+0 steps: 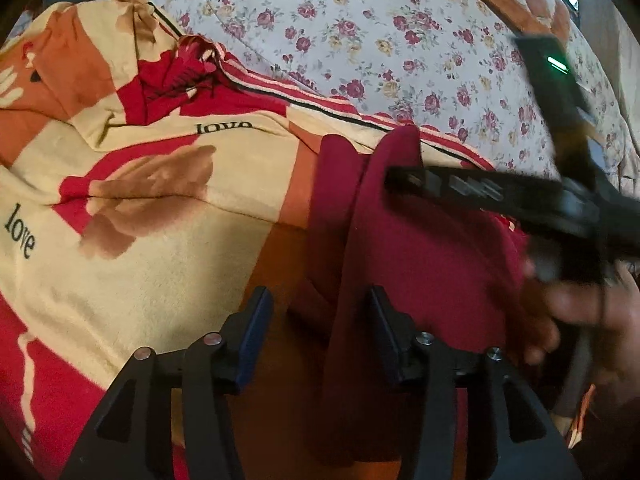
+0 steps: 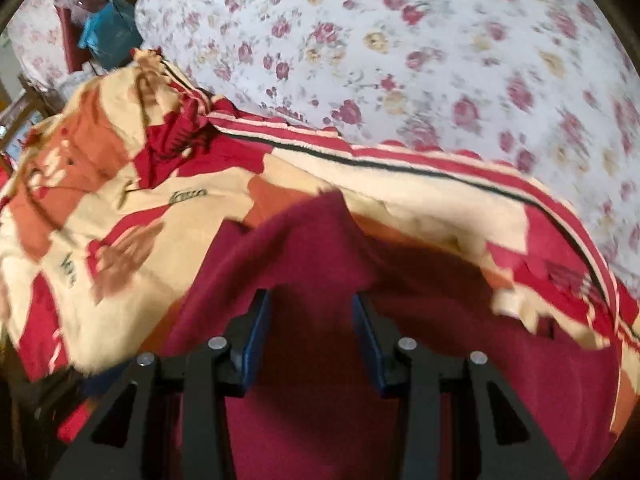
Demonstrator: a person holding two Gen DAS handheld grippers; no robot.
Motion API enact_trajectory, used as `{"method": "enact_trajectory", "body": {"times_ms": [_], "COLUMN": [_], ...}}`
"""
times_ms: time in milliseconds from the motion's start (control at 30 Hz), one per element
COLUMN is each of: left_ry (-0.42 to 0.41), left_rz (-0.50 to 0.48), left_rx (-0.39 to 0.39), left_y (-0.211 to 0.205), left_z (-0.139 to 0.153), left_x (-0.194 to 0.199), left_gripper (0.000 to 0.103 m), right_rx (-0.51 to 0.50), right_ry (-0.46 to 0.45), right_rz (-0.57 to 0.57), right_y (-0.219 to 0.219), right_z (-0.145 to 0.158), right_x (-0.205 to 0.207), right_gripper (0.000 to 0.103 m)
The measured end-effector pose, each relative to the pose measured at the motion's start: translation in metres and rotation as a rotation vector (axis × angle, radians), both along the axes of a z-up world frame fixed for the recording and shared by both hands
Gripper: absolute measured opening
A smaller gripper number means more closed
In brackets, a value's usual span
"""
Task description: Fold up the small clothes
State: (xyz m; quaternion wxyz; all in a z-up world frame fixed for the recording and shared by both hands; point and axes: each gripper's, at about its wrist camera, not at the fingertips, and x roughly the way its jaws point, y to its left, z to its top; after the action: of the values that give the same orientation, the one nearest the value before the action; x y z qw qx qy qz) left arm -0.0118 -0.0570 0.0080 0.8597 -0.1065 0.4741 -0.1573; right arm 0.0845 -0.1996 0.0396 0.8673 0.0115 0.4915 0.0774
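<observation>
Left wrist view shows the left gripper (image 1: 316, 336) with its jaws parted over a dark red garment (image 1: 420, 240) — a fold of it runs up between the fingers, seemingly free of the pads. That garment lies on a cream-and-red blanket (image 1: 140, 208), floral sheet (image 1: 380, 32) toward twelve o'clock. At three o'clock the right gripper (image 1: 400, 178), blurred, reaches in; the right wrist view shows its jaws partly open — nothing gripped.

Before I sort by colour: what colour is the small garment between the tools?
Plain dark red garment, no print; clearest in the right wrist view.
</observation>
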Motion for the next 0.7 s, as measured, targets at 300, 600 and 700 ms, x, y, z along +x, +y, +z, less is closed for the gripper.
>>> {"method": "enact_trajectory", "body": {"times_ms": [300,600,700], "left_ry": [-0.003,0.028,0.029], "left_rz": [-0.013,-0.014,-0.019], "left_rx": [-0.020,-0.084,-0.094], "left_y": [0.002,0.011,0.011], "left_z": [-0.003,-0.003,-0.003], "left_x": [0.003,0.001,-0.001], "left_gripper": [0.030,0.031,0.033], "right_rx": [-0.053,0.091,0.127], "right_ry": [0.043,0.074,0.101], "right_rz": [-0.048,-0.073,-0.035], "right_y": [0.017,0.001,0.011], "right_z": [-0.026,0.002,0.006], "right_x": [0.040,0.010,0.004], "right_gripper": [0.044,0.066,0.076]}}
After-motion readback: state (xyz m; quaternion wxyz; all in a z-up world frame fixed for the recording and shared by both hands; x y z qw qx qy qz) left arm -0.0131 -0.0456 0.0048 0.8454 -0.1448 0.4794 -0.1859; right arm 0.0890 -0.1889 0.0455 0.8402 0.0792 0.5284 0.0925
